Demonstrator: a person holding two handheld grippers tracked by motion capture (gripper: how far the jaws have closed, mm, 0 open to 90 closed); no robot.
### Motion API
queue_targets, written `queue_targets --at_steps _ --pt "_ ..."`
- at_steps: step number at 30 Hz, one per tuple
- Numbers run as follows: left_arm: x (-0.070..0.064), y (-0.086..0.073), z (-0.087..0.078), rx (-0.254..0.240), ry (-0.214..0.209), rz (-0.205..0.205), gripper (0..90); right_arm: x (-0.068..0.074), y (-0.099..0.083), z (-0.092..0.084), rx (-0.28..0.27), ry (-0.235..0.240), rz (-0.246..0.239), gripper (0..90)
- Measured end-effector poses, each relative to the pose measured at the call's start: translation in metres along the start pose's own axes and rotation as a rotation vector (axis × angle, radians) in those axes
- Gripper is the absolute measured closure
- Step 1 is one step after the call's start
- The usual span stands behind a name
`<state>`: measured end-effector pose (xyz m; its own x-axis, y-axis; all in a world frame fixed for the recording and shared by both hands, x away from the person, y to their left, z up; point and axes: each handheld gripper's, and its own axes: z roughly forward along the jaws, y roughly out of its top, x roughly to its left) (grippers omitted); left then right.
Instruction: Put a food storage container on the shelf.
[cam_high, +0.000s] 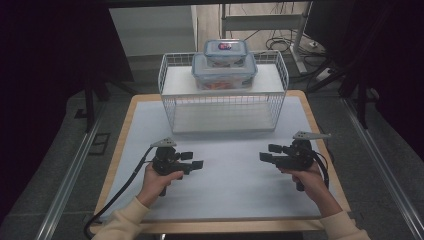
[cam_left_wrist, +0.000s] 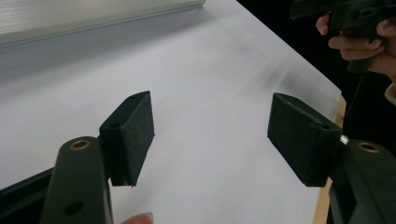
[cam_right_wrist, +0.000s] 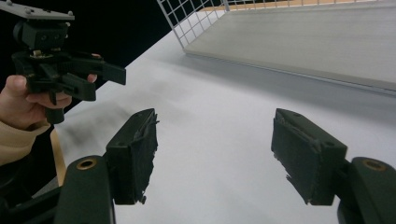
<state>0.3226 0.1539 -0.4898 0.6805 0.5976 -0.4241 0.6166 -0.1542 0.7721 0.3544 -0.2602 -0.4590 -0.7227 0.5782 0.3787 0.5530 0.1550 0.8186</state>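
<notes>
Tabletop (cam_high: 225, 195) white under released left tongs (cam_high: 199, 164) and right tongs (cam_high: 263, 156), dark surroundings.

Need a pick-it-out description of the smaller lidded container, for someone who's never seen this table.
Find the white wire rack at the table's far end. On its top shelf sits a large clear container with a blue-edged lid; the small container is stacked on that lid. It's the highest, smaller box.

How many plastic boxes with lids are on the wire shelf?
2. The big lidded container sits on the top board of the wire shelf, and the small lidded container is stacked on its lid. More could hide behind them.
</notes>
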Motion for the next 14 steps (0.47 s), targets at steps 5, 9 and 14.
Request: queue_targets --at_steps 5,9,14 --pt "0.0007 0.0012 -0.0022 -0.009 0.009 0.001 30.7 -0.0023 -0.0004 -0.0042 -0.011 -0.006 0.008 30.0" --pt "0.0018 0.0015 -0.003 -0.011 0.014 0.002 30.2 -0.0028 -0.0006 -0.0041 -0.011 -0.005 0.009 28.4" --pt "0.006 0.0001 0.0006 0.014 0.044 0.006 27.2 -0.0047 -0.0022 -0.003 0.006 -0.049 -0.007 22.4"
